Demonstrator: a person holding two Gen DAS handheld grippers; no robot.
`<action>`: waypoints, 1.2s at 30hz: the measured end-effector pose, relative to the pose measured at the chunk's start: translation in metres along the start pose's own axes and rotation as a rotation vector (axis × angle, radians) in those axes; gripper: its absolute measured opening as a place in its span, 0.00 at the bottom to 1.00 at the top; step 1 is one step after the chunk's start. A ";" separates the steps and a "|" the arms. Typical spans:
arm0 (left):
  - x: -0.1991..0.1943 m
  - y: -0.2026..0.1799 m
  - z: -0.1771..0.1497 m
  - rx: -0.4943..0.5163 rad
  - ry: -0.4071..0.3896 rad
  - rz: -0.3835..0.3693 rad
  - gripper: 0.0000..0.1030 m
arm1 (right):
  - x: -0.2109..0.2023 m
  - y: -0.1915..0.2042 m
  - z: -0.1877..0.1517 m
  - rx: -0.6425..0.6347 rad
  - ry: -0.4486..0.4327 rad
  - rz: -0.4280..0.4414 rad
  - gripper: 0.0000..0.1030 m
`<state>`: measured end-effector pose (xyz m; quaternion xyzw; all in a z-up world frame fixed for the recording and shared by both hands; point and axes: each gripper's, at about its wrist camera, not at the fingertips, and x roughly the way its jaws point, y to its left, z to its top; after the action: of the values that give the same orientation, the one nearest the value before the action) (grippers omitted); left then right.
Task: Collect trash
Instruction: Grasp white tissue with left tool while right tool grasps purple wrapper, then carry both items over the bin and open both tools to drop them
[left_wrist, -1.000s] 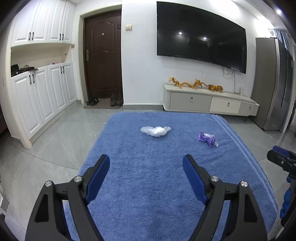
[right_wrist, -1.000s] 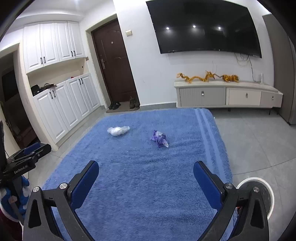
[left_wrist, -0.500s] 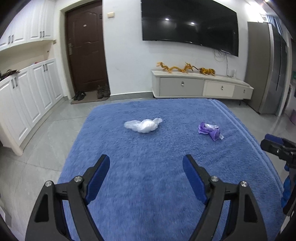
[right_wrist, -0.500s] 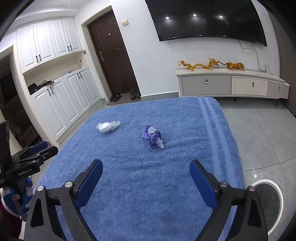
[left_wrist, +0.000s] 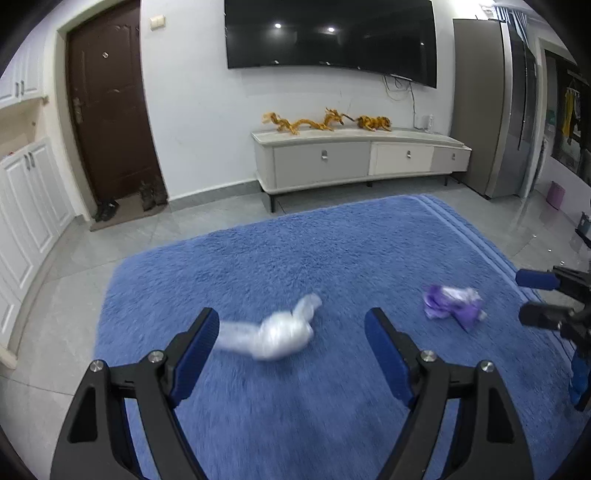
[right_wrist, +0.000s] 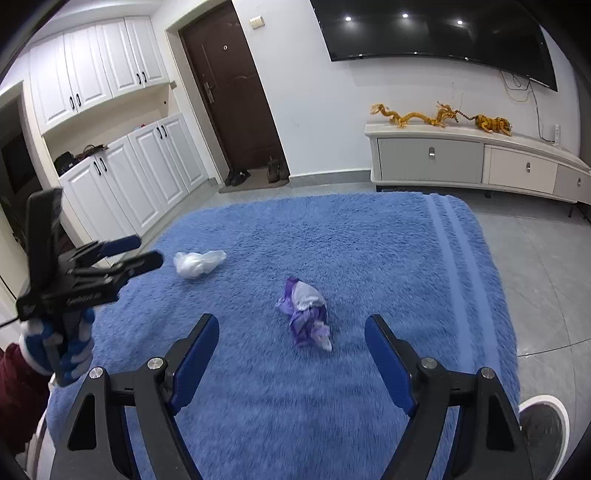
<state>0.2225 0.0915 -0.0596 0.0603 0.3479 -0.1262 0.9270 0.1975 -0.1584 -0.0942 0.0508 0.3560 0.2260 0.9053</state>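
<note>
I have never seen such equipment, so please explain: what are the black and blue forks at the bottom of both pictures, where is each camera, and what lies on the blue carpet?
The forks are hand-held grippers, one in each of a person's hands; there is no robot arm. Each carries a wide-angle camera looking forward between its two fingers, which is why the room looks bent.

One picture comes from the left gripper, the other from the right gripper. Each gripper also shows at the edge of the other's picture.

On the blue carpet lie two pieces of trash: a crumpled clear plastic bag ahead of the left gripper, and a purple and white wrapper ahead of the right one. They lie apart.

Both grippers are open and hold nothing.
</note>
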 end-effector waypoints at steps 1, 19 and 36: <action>0.007 0.002 0.002 0.004 0.010 -0.003 0.78 | 0.006 -0.001 0.002 0.002 0.010 0.003 0.78; 0.048 0.016 -0.025 0.003 0.181 -0.074 0.42 | 0.071 -0.006 0.004 0.015 0.146 -0.003 0.49; -0.031 -0.014 -0.053 -0.078 0.150 0.037 0.30 | 0.005 -0.005 -0.018 0.049 0.083 -0.004 0.27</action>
<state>0.1627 0.0941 -0.0798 0.0399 0.4197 -0.0907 0.9023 0.1907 -0.1621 -0.1119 0.0627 0.3987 0.2174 0.8887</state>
